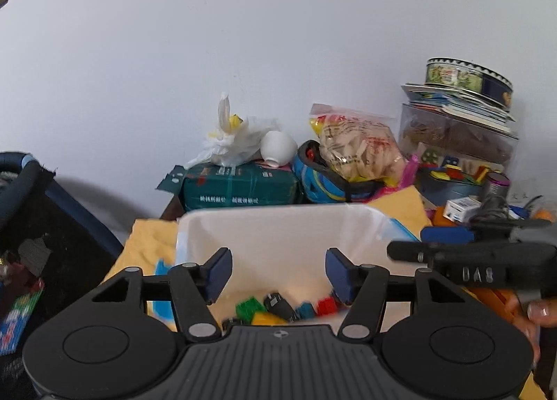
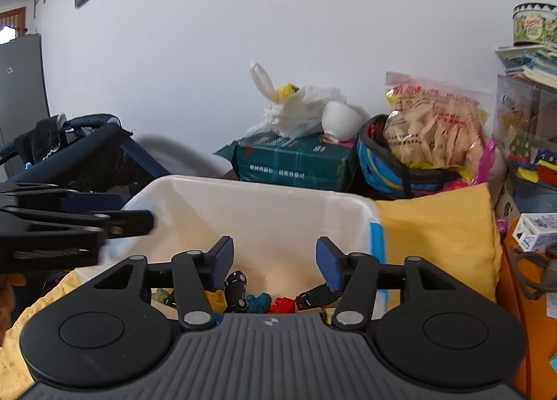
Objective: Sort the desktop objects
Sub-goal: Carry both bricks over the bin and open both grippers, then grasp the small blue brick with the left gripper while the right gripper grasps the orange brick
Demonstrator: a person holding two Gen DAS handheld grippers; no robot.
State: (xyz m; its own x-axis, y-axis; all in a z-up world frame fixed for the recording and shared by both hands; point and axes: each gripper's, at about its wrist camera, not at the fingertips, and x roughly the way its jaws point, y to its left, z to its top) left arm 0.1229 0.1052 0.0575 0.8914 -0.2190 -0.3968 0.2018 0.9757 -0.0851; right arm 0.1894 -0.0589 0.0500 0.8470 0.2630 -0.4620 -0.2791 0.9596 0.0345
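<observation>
A white bin (image 1: 278, 210) stands on a yellow cloth (image 1: 149, 243). On its floor lie small toys: a green brick (image 1: 249, 307), a black toy car (image 1: 278, 305), a red brick (image 1: 326, 306) and a yellow piece (image 1: 266, 319). My left gripper (image 1: 278, 271) hangs open over the bin with nothing between its blue pads. Over the same bin (image 2: 261, 187) my right gripper (image 2: 274, 260) is open and empty too, above a black car (image 2: 236, 290), a red brick (image 2: 282, 304) and a second black car (image 2: 313, 295). The two grippers hang side by side.
Behind the bin are a green package (image 1: 240, 187) with a white plastic bag (image 1: 233, 138) and a white bowl (image 1: 278, 147), a blue helmet (image 1: 323, 180) and a snack bag (image 1: 358, 149). Stacked boxes and a tin (image 1: 466, 77) fill the right. A dark stroller (image 2: 87, 145) stands left.
</observation>
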